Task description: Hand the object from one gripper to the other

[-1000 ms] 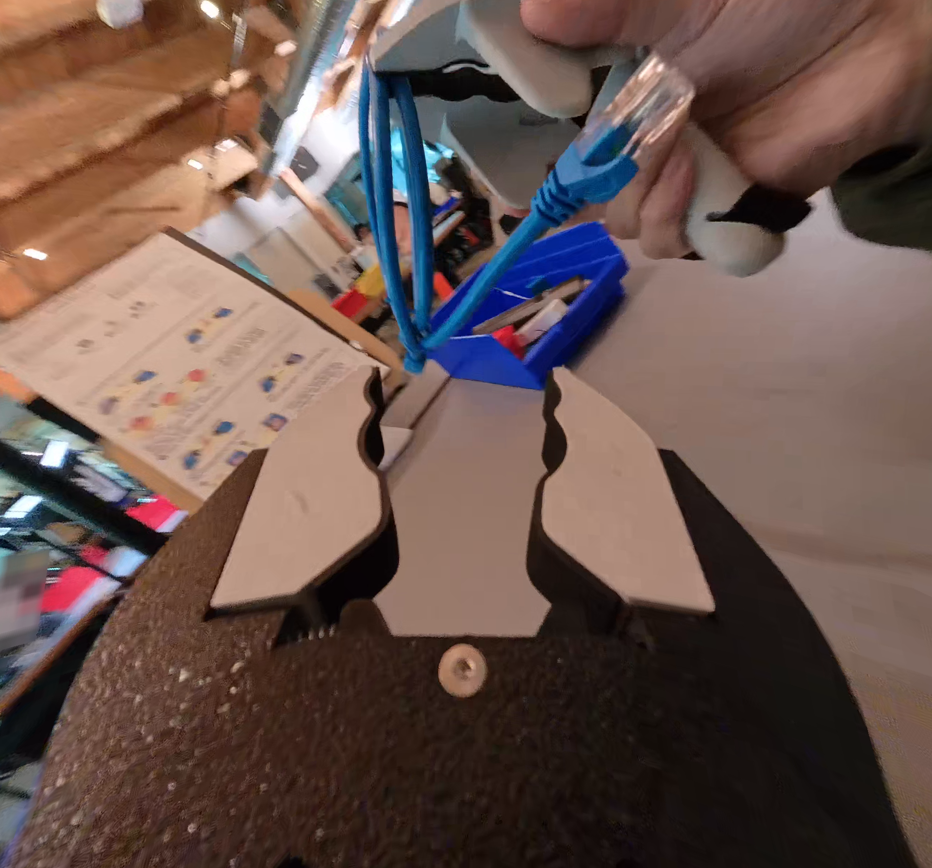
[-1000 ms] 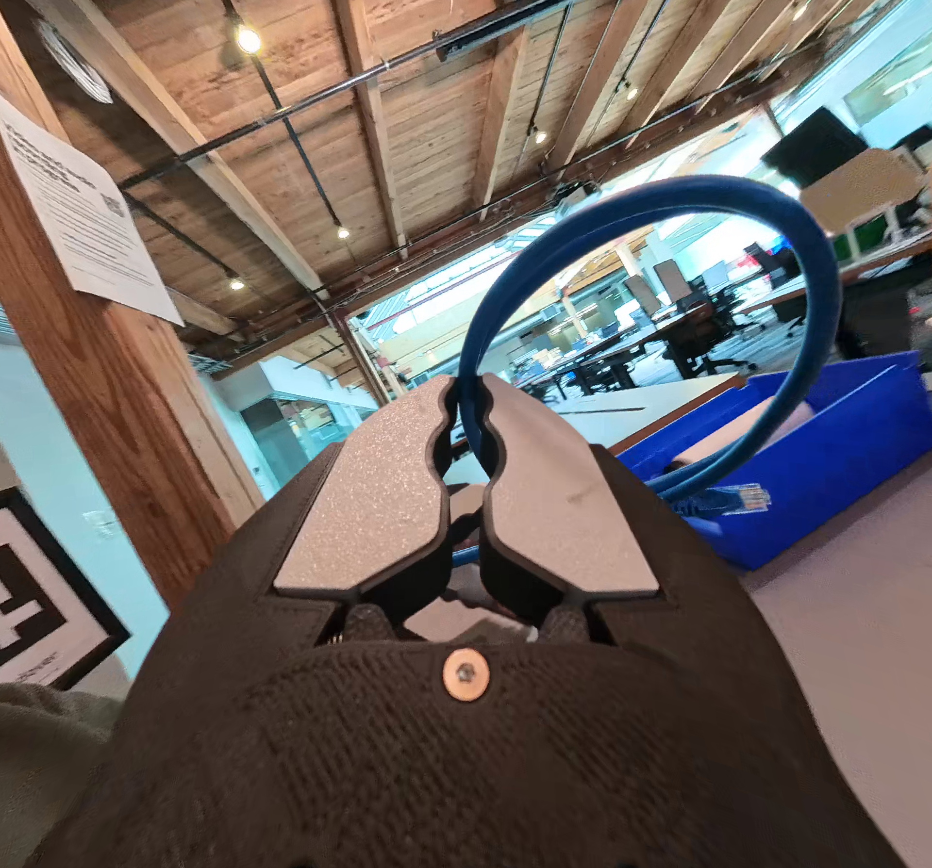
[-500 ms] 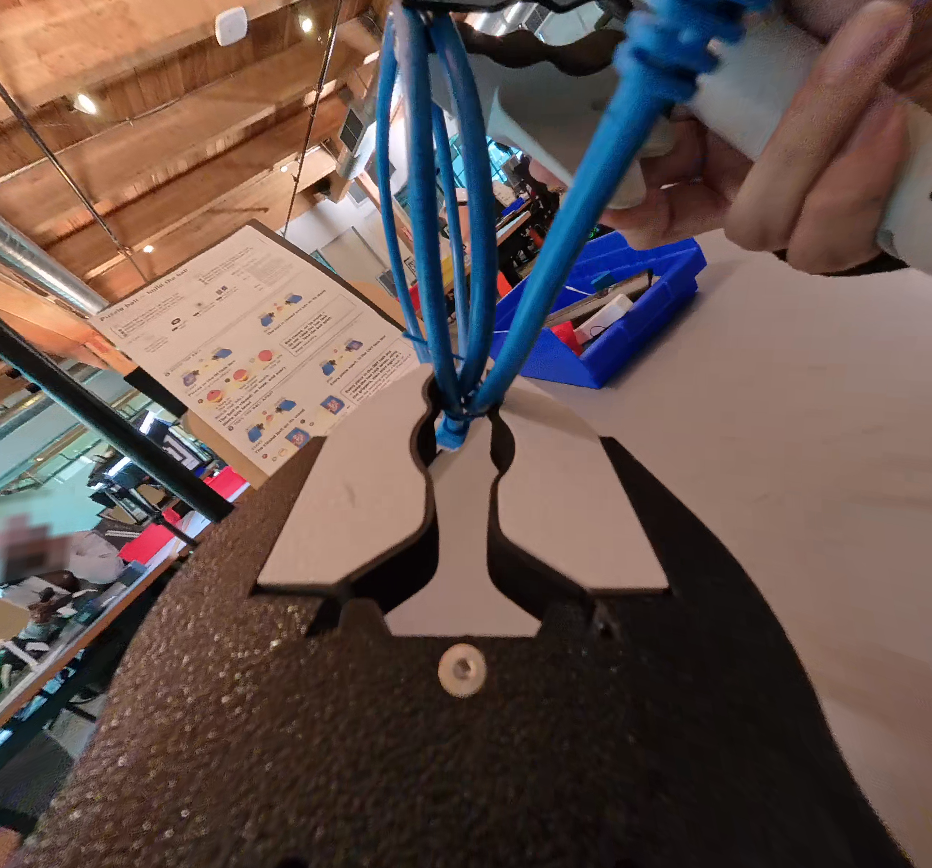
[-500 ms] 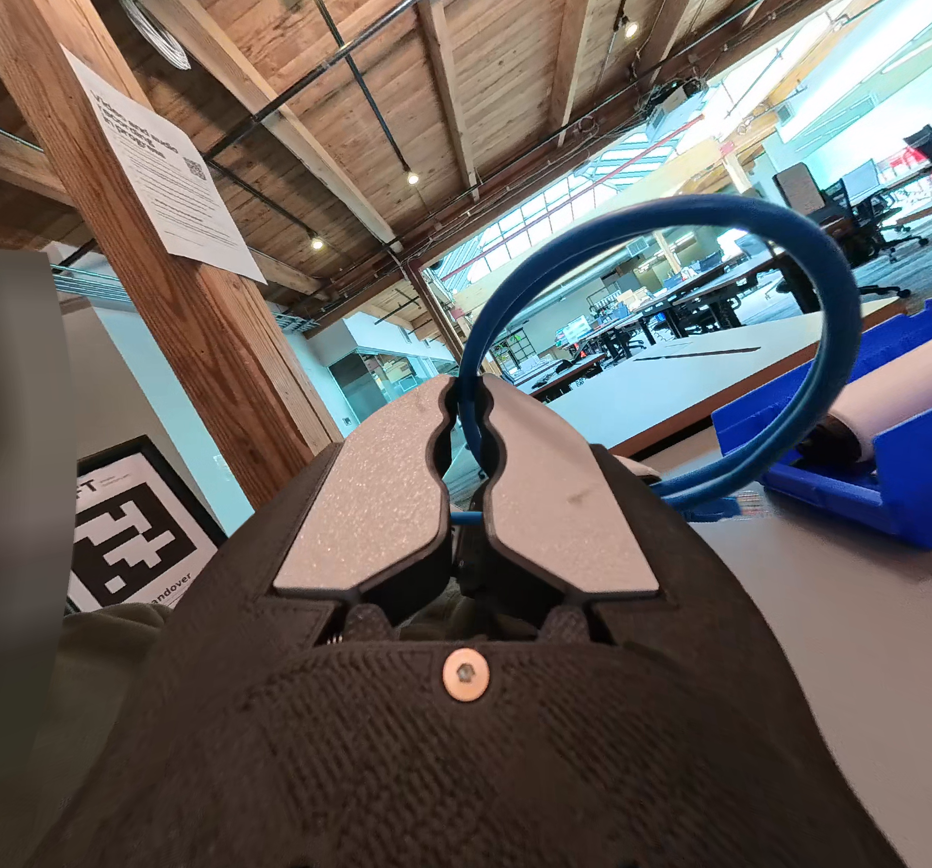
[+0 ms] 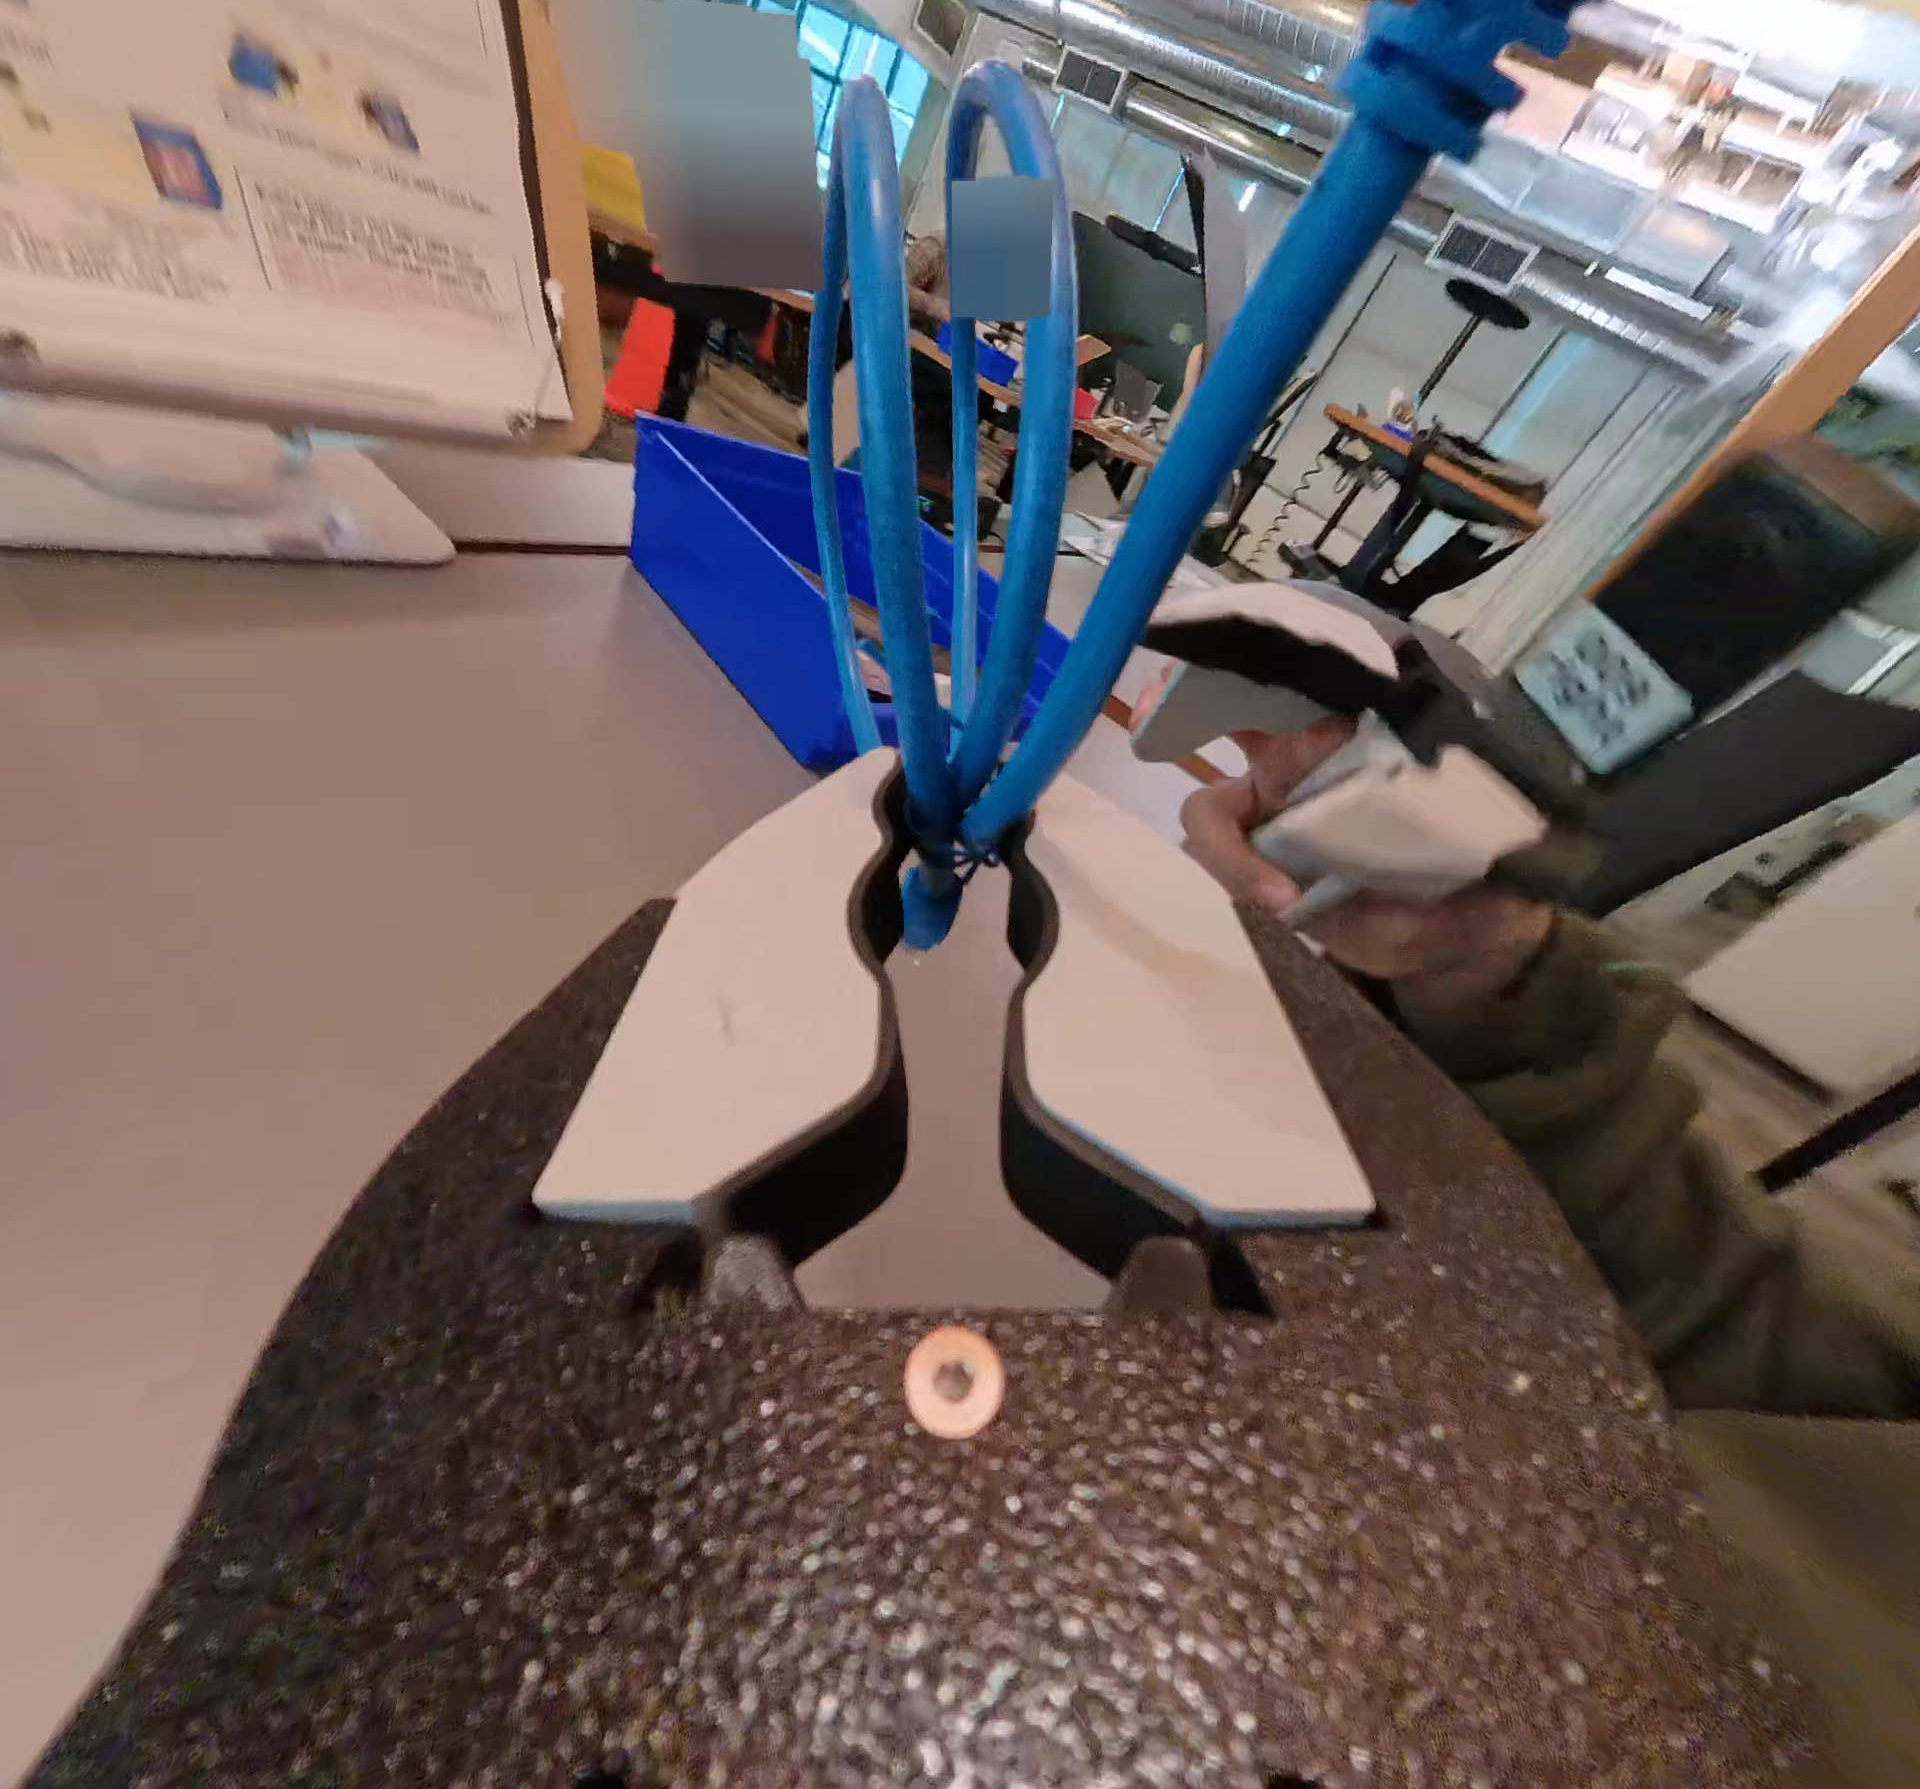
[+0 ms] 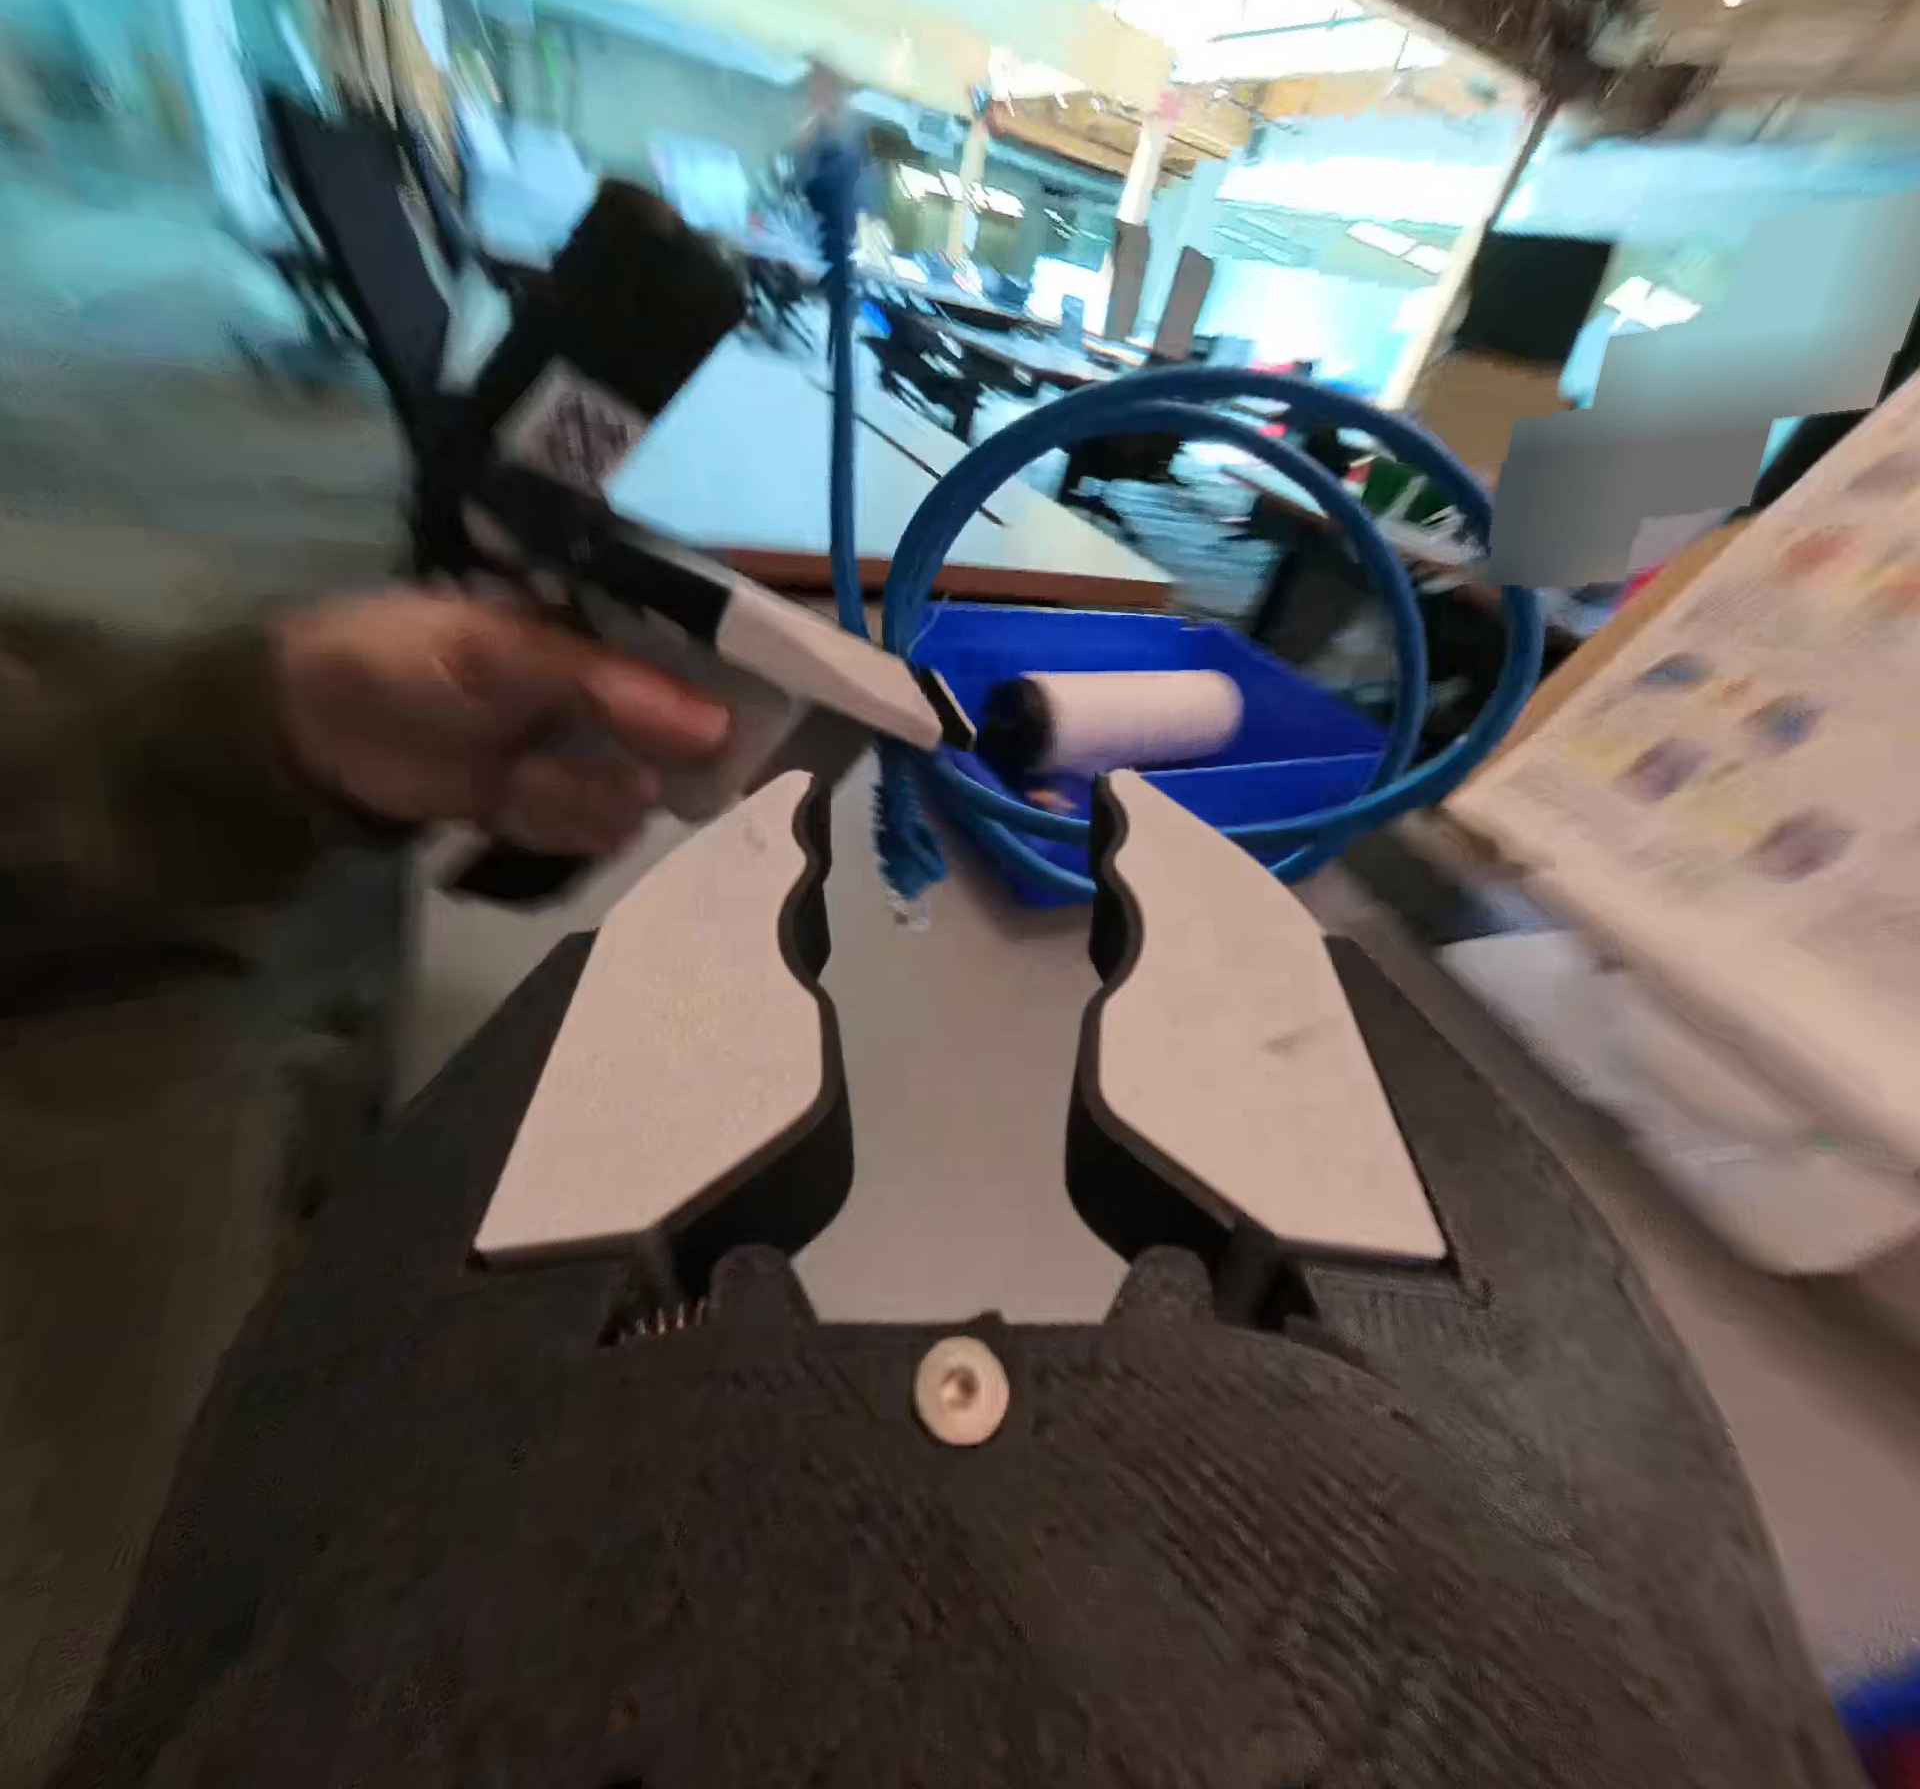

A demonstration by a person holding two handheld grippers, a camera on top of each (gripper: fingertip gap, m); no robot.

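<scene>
A coiled blue network cable [image 5: 1174,492] stands up from my left gripper [image 5: 951,846], which is shut on the tied part of the bundle at its fingertips. One plug end runs out of view at the top right. My right gripper [image 5: 1205,763] shows to the right, held in a hand, open and apart from the cable. In the right wrist view my right gripper [image 6: 956,794] is open and empty. The cable's boot end [image 6: 909,835] hangs just beyond its fingers. The left gripper [image 6: 940,716] pinches the cable there, with the loops to its right.
A blue bin [image 5: 727,576] stands on the grey table [image 5: 312,804] behind the cable. It holds a white roll [image 6: 1132,711]. A printed sheet on a stand [image 5: 260,129] is at the table's far left, and shows at the right of the right wrist view [image 6: 1714,700]. Some 5 centimetres of space lies between my two pairs of fingers.
My left gripper has closed on the cable bundle. My right gripper has opened, let the cable go and drawn back, now facing the left gripper.
</scene>
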